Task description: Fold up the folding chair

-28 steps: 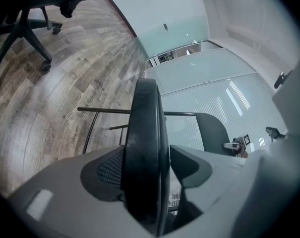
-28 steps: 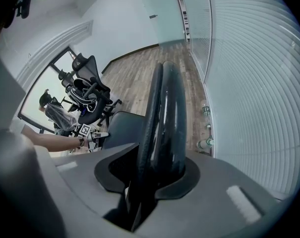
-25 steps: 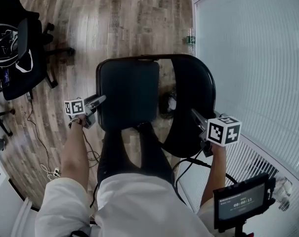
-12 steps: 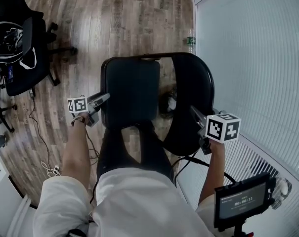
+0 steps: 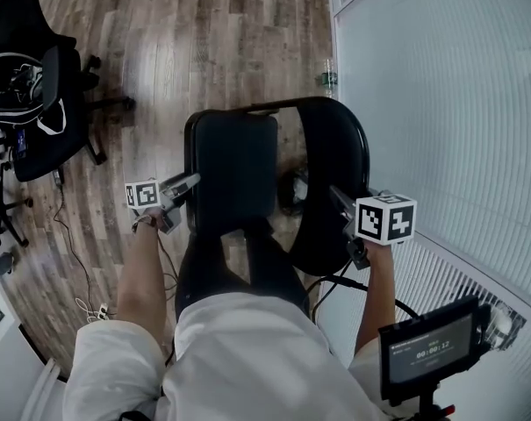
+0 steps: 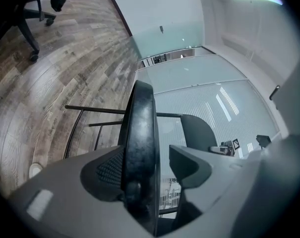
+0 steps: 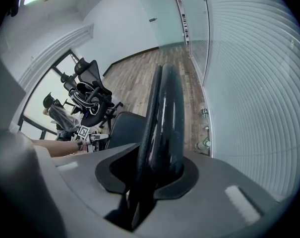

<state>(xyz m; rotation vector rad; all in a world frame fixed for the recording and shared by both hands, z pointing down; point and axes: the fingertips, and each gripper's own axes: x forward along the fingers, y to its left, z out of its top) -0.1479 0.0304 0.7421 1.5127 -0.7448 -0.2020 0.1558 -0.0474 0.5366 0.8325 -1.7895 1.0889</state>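
Note:
In the head view the black folding chair stands in front of me, its padded seat (image 5: 234, 169) on the left and its curved backrest (image 5: 331, 169) on the right. My left gripper (image 5: 188, 182) reaches in at the seat's left edge. In the left gripper view that seat edge (image 6: 140, 118) runs between the jaws of the left gripper (image 6: 152, 160); it lies against the left jaw, and a gap shows at the right jaw. My right gripper (image 5: 340, 204) has just been closing, and in its own view the right gripper (image 7: 154, 175) clamps the backrest rim (image 7: 164, 108).
Black office chairs (image 5: 37, 103) with cables stand at the far left on the wood floor. A frosted glass wall with blinds (image 5: 441, 103) runs close along the right, with a bottle (image 5: 329, 75) at its foot. Loose cables (image 5: 81, 274) lie by my legs.
The left gripper has moved inward and up with the seat's left edge, and the seat looks narrower from above. The right gripper stays at the backrest.

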